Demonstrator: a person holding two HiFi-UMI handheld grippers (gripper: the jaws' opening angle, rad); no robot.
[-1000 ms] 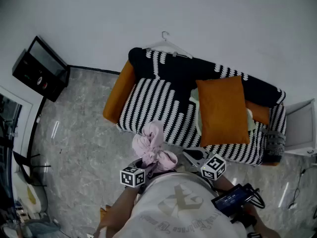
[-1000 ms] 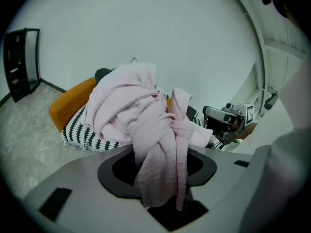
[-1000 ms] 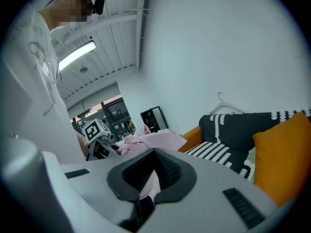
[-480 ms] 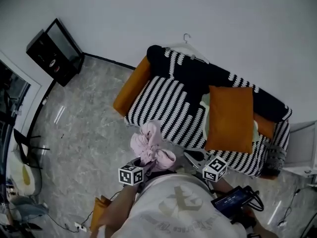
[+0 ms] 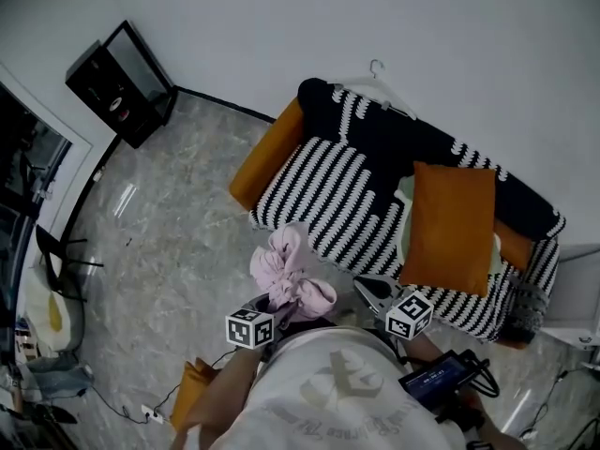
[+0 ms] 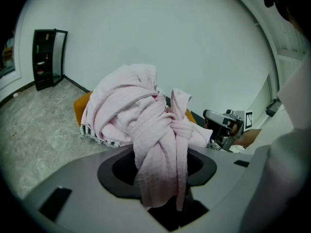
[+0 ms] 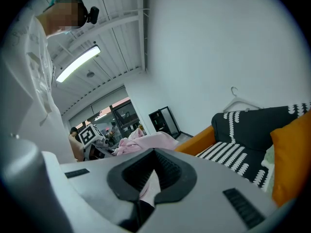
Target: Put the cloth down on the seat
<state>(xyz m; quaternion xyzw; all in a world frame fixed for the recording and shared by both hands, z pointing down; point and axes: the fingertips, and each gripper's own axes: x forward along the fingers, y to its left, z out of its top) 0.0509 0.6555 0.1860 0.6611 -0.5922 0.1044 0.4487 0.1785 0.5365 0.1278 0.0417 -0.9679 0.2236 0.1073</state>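
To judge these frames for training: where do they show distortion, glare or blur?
Head view: the lens bends straight edges, and pale glare streaks lie on the floor. Left gripper view: strong fisheye with dark corners; the pink cloth is sharp. Right gripper view: same fisheye; the ceiling lamp is blown out, the sofa evenly lit.

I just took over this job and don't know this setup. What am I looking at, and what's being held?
No robot arm: a person carries a two-jaw gripper in each hand. One picture looks down from a camera on the person's head; the other two cameras ride on the grippers. The left gripper clamps a bunched pale pink cloth, and a strip of it sits between the jaws of the right gripper too. Ahead stands a black-and-white striped sofa with an orange rectangular cushion on its seat; the cloth is not yet there.
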